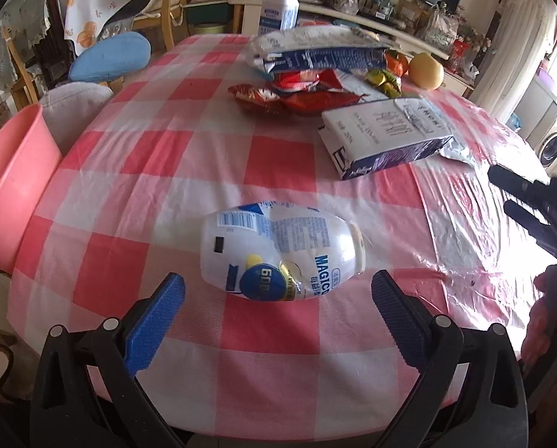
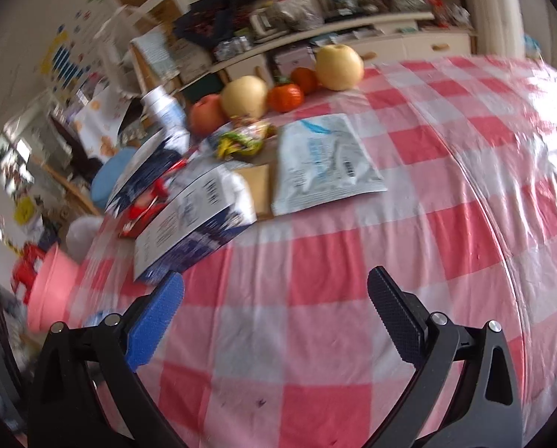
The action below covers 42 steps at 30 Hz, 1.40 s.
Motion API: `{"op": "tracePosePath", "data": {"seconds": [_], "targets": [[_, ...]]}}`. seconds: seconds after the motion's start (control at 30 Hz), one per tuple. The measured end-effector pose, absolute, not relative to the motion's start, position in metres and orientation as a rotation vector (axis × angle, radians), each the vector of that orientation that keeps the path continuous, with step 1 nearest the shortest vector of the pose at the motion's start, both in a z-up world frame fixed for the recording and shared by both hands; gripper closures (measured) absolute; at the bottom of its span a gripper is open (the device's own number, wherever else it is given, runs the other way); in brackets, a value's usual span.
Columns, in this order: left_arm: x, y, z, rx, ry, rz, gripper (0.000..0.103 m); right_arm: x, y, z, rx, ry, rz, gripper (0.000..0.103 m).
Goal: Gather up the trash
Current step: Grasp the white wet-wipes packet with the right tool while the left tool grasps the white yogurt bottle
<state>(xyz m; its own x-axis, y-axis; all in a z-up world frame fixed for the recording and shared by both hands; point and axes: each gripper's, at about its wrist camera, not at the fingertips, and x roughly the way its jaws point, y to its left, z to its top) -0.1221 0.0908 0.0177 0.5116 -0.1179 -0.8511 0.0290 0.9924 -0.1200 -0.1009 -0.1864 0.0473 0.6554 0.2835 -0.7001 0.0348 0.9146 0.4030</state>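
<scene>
A crushed white plastic bottle (image 1: 278, 254) with a blue and yellow label lies on its side on the red-checked tablecloth (image 1: 188, 156), just ahead of my open, empty left gripper (image 1: 278, 295). A flattened white-and-navy carton (image 1: 386, 138) lies further back; it also shows in the right wrist view (image 2: 192, 224). Red snack wrappers (image 1: 293, 93) and a second flattened carton (image 1: 315, 52) lie behind. A pink bin (image 1: 13, 186) stands at the table's left edge. My right gripper (image 2: 276, 298) is open and empty above the cloth. A flat silver-white pouch (image 2: 323, 164) lies ahead of it.
Pears (image 2: 338, 63), tomatoes (image 2: 285, 97) and an apple (image 2: 207, 112) sit at the far side with a crumpled yellow-green wrapper (image 2: 241, 138). An upright white bottle (image 1: 278, 7) stands at the back. Chairs with a blue cushion (image 1: 110, 56) stand left of the table.
</scene>
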Motion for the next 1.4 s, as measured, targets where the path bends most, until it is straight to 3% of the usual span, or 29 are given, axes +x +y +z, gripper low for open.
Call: {"op": "tracePosePath", "data": {"seconds": [0.2, 0.53, 0.97, 1.4], "targets": [[-0.112, 0.084, 0.011, -0.127, 1.053, -0.118, 0.004, -0.074, -0.206, 0.036, 0.466, 0.877, 0.101, 0.004], [-0.084, 0.068, 0.012, -0.245, 1.045, -0.229, 0.004, -0.019, -0.203, 0.035, 0.304, 0.87, 0.031, 0.004], [-0.082, 0.048, 0.024, -0.155, 1.038, -0.059, 0.004, 0.031, -0.192, 0.017, 0.156, 0.935, 0.023, 0.006], [-0.074, 0.058, 0.016, -0.342, 1.069, 0.043, 0.004, 0.027, -0.189, 0.019, 0.07, 0.932, 0.05, 0.027]]}}
